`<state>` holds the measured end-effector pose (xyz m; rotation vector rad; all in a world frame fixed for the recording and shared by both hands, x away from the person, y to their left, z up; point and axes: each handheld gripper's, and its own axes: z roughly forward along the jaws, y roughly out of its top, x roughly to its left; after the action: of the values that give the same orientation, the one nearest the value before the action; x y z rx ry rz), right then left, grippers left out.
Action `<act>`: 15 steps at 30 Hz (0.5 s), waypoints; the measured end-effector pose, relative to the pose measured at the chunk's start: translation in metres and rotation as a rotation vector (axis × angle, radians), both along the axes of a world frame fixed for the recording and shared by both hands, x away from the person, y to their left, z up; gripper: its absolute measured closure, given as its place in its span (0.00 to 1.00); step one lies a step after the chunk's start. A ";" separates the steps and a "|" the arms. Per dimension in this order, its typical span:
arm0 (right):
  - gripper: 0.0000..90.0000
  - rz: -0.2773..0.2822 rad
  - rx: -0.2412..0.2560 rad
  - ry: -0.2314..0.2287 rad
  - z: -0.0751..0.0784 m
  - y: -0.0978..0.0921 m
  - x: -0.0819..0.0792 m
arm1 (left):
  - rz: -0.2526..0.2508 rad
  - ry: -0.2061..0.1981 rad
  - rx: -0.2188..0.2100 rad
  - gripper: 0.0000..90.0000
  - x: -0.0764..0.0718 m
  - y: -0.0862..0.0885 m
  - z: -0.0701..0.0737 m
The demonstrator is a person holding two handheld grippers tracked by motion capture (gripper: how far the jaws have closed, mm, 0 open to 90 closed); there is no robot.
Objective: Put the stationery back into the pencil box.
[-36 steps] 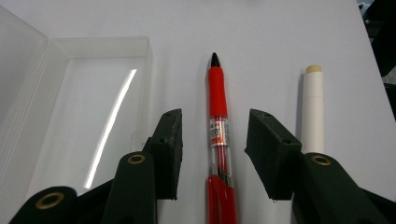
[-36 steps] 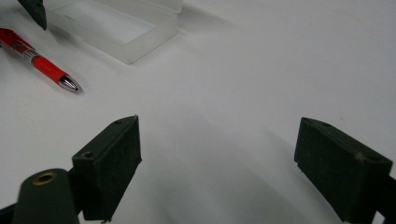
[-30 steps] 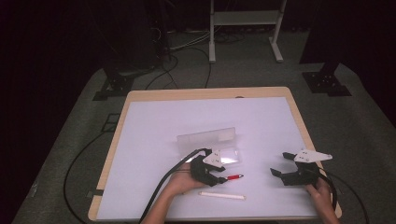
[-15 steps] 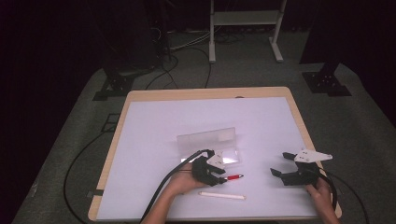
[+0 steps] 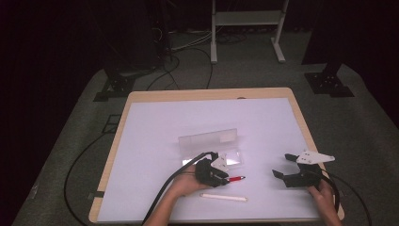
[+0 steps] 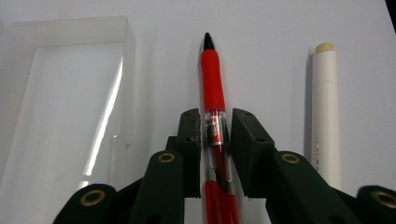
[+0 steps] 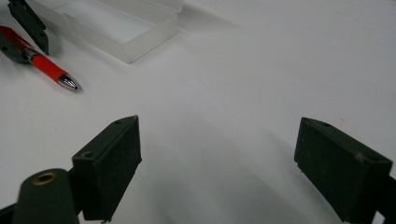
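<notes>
Left gripper (image 6: 215, 133) jaws closed around red pen (image 6: 212, 74) on desk (image 5: 150, 132), clear case (image 6: 65, 93) at 9 o'clock, right gripper (image 7: 217, 158) jaws wide open, empty.

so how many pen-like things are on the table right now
2: a red pen between the jaws of the left gripper, beside the clear plastic case, and a white stick lying loose on the pen's other side, nearer the person.

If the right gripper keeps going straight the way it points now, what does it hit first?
Probably nothing near: the open right gripper faces bare white table surface. The red pen with a silver tip and the clear plastic case lie off to its left. Depth is uncertain.
</notes>
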<state>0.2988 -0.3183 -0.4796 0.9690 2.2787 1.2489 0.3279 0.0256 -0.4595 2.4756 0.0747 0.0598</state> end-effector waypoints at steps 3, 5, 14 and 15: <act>0.15 0.000 -0.004 0.001 0.000 0.000 0.000 | 0.000 0.002 -0.001 0.83 0.000 0.000 0.000; 0.15 0.000 -0.004 0.000 0.000 0.001 0.000 | -0.001 0.005 -0.003 0.84 0.000 0.000 0.000; 0.15 -0.001 -0.003 0.000 0.000 0.000 0.000 | 0.001 -0.007 0.002 0.88 -0.003 -0.002 0.000; 0.15 -0.001 -0.003 0.000 0.000 0.000 0.000 | 0.003 -0.007 0.000 0.87 -0.004 -0.002 0.000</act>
<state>0.2986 -0.3180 -0.4796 0.9695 2.2791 1.2449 0.3242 0.0236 -0.4595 2.4748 0.0756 0.0700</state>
